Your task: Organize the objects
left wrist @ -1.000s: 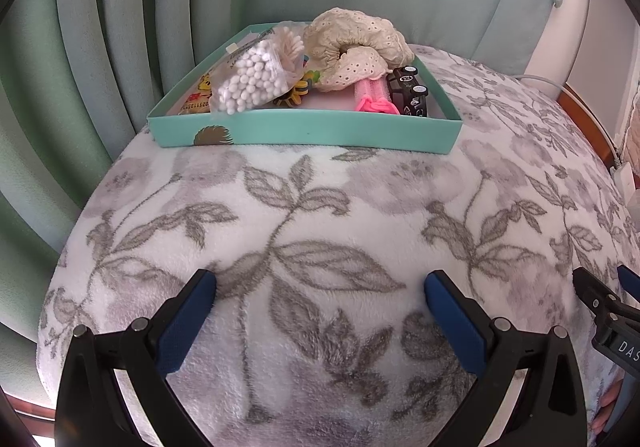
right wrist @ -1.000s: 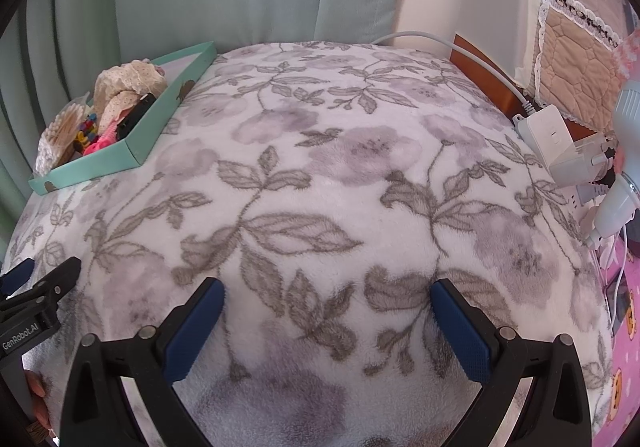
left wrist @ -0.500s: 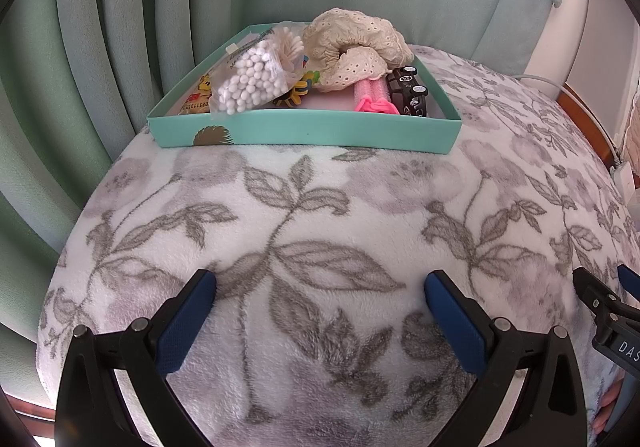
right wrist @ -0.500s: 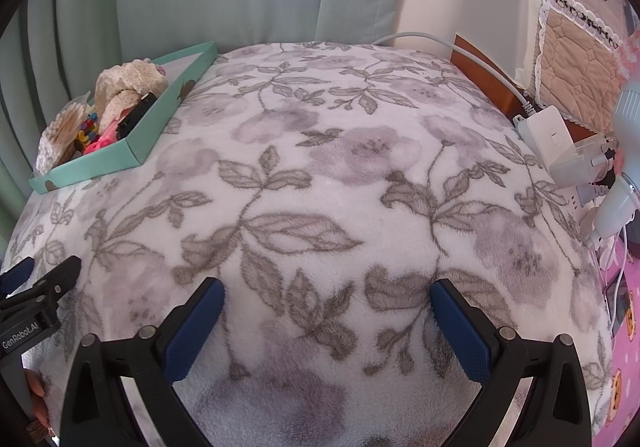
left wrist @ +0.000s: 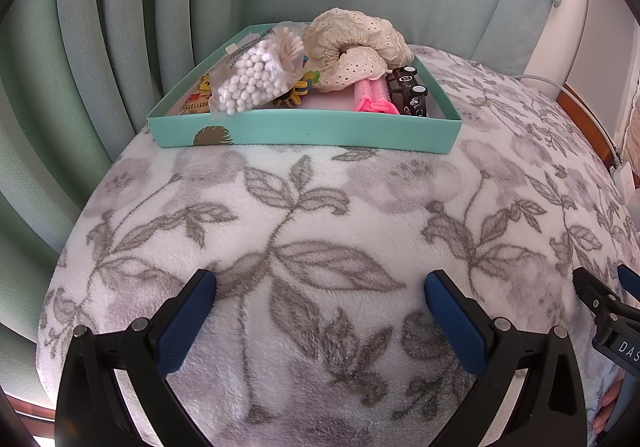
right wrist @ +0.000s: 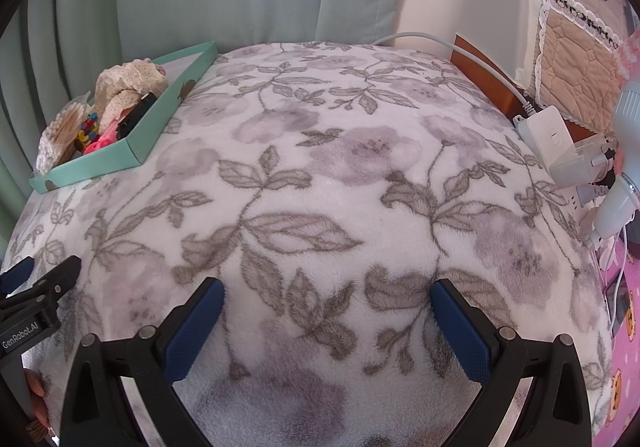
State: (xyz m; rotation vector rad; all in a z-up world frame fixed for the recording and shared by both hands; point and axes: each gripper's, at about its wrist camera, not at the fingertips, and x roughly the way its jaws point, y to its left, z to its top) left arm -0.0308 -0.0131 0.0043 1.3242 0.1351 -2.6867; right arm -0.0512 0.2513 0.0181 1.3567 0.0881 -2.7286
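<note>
**Teal tray packed at the far left corner, both grippers empty**

While both grippers hang over bare blanket, the teal tray (left wrist: 308,131) sits at the far left corner of the bed, hard up against the green curtain (left wrist: 100,47). Look inside: a clear bag of white beads (left wrist: 252,85) leans at the left, with cotton swabs (left wrist: 289,43) bunched just behind it. A cream lace cloth (left wrist: 352,47) is heaped along the back, and below it a pink comb (left wrist: 374,99) lies beside a black toy car (left wrist: 410,91) against the right wall. Something small and yellow-and-black pokes out beneath the bead bag; too hidden to name.

Out from the tray, the floral blanket (right wrist: 320,175) spreads wide across the bed. Left gripper (left wrist: 320,321) is near the front edge, blue-padded fingers (left wrist: 184,321) spread wide, nothing between them. Right gripper (right wrist: 326,325) is level beside it, fingers (right wrist: 460,327) equally spread and gripping nothing. Over at the right edge, a white power adapter (right wrist: 548,139) and its cable (right wrist: 452,45) rest against the wooden frame.
</note>
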